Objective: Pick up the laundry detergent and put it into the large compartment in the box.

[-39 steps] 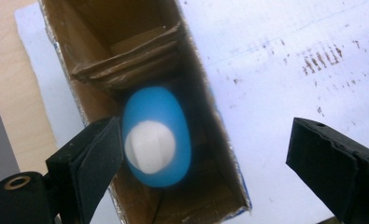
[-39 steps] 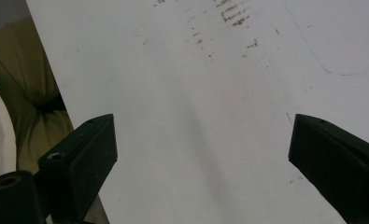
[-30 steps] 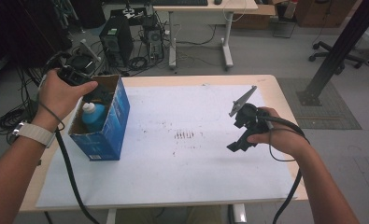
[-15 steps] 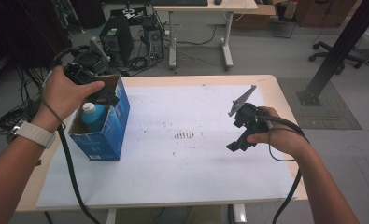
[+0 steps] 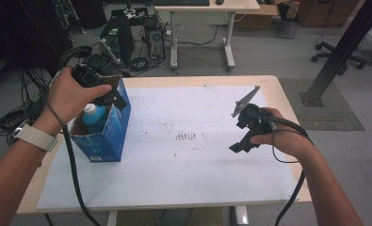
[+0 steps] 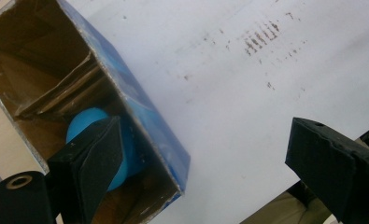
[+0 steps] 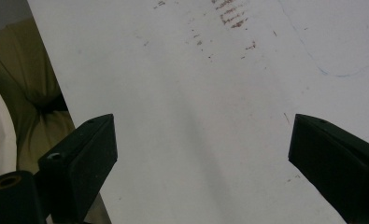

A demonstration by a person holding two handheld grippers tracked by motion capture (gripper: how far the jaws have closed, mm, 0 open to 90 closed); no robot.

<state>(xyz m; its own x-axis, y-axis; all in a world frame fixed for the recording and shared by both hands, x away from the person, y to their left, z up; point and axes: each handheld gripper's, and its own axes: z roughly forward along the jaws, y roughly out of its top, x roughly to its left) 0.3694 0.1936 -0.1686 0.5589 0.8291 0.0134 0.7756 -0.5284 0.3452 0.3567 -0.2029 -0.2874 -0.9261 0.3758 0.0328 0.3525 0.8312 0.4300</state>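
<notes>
Table (image 5: 278,89) had a pale wood top, mostly covered by a white sheet (image 5: 193,165); the sheet carried a patch of small brown marks (image 5: 186,136) near its centre, and in the right gripper view a faint blue pen line (image 7: 341,70) toward 2 o'clock. Grey floor beyond; a second desk (image 5: 207,7) at 12 o'clock, a computer tower (image 5: 113,35) and loose cables (image 5: 14,117) toward 11 and 9 o'clock, a black post (image 5: 343,47) on a base at 2 o'clock, an office chair (image 5: 334,47) behind it.

Blue cardboard box (image 5: 106,132) stood open-topped at 9 o'clock on the sheet; inside it a bottle with a blue cap (image 5: 94,113), upright as far as could be told, against brown inner flaps (image 6: 56,93).

Left gripper (image 5: 114,98) was held above the box's open top, jaws spread wide and holding nothing; in its own view one jaw lay over the box mouth, the other over bare sheet. Right gripper (image 5: 240,141) hung above the sheet at 3 o'clock, well apart from the box, jaws wide apart and empty.
</notes>
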